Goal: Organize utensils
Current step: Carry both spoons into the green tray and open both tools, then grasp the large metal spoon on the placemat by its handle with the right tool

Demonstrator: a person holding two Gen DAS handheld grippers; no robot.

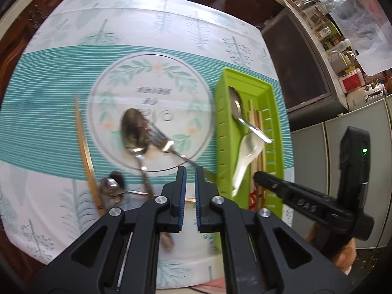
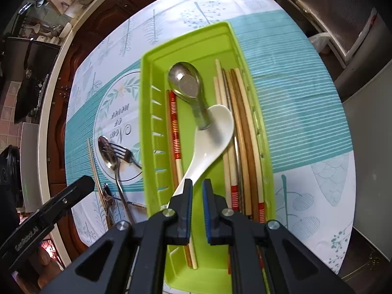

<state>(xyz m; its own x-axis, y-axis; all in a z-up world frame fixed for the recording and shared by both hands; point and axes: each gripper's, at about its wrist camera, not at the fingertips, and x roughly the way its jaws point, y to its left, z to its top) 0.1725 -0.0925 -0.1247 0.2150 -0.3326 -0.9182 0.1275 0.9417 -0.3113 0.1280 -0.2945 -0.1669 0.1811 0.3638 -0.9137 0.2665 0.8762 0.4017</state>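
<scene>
Counter under a teal-striped, leaf-printed cloth (image 1: 49, 112) carries the lime-green plastic utensil tray (image 2: 193, 49), already loaded with a white ceramic soup spoon (image 2: 210, 142), a steel spoon (image 2: 185, 80) and chopsticks (image 2: 241, 132) laid lengthwise so they nest. Right gripper (image 2: 197, 186) hovers over the ceramic handle, jaws slightly apart, holding nothing. Left gripper (image 1: 189, 172), likewise narrowly parted and empty, faces the loose steel spoon (image 1: 133, 128), fork (image 1: 163, 139), small spoon (image 1: 112, 186) and gold-coloured chopstick (image 1: 84, 147) beside the tray, probably next to go in.

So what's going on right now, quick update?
Left hand-held gripper open, empty, over fork. Right hand-held gripper open, empty, over tray, beside white spoon. Spoons, fork still on table. Nothing blocking.
</scene>
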